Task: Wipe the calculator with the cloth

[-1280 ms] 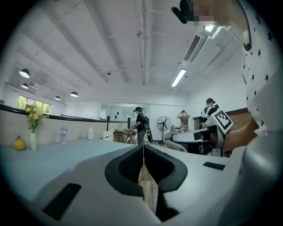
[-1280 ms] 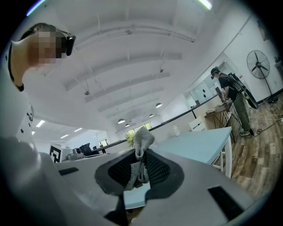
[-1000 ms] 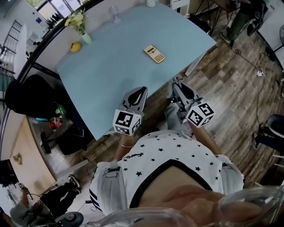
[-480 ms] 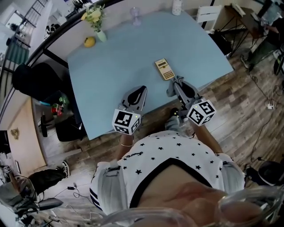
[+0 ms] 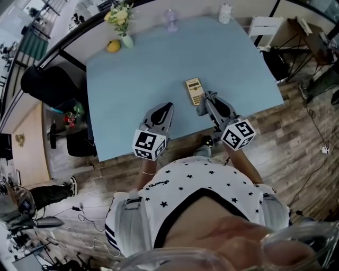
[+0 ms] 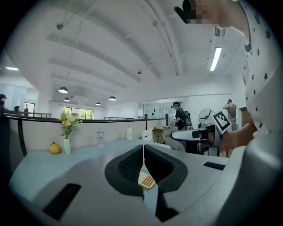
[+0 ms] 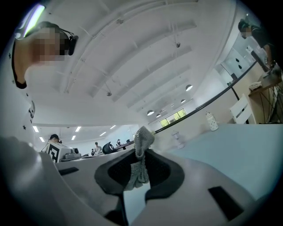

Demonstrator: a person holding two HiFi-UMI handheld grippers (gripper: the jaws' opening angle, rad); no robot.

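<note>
A tan calculator (image 5: pixel 194 90) lies on the light blue table (image 5: pixel 143 74) near its front edge. My right gripper (image 5: pixel 205 100) hangs just right of the calculator's near end, shut on a grey knitted cloth (image 7: pixel 140 155) that sticks up past the right gripper's (image 7: pixel 142 152) tips. My left gripper (image 5: pixel 167 109) is over the table's front edge, left of the calculator, shut with nothing in it. In the left gripper view the calculator (image 6: pixel 147 180) shows through the gap below the closed tips of the left gripper (image 6: pixel 143 148).
At the table's far edge stand a vase of yellow flowers (image 5: pixel 123 24), a yellow fruit (image 5: pixel 113 46), a glass (image 5: pixel 170 20) and a white jar (image 5: pixel 225 13). A white chair (image 5: pixel 263 26) is beyond the right corner. Dark bags (image 5: pixel 47 84) sit on the floor at left.
The table and calculator have come closer to both grippers. The right gripper's tips now sit beside the calculator. Both grippers stay shut, the right one still on the cloth.
</note>
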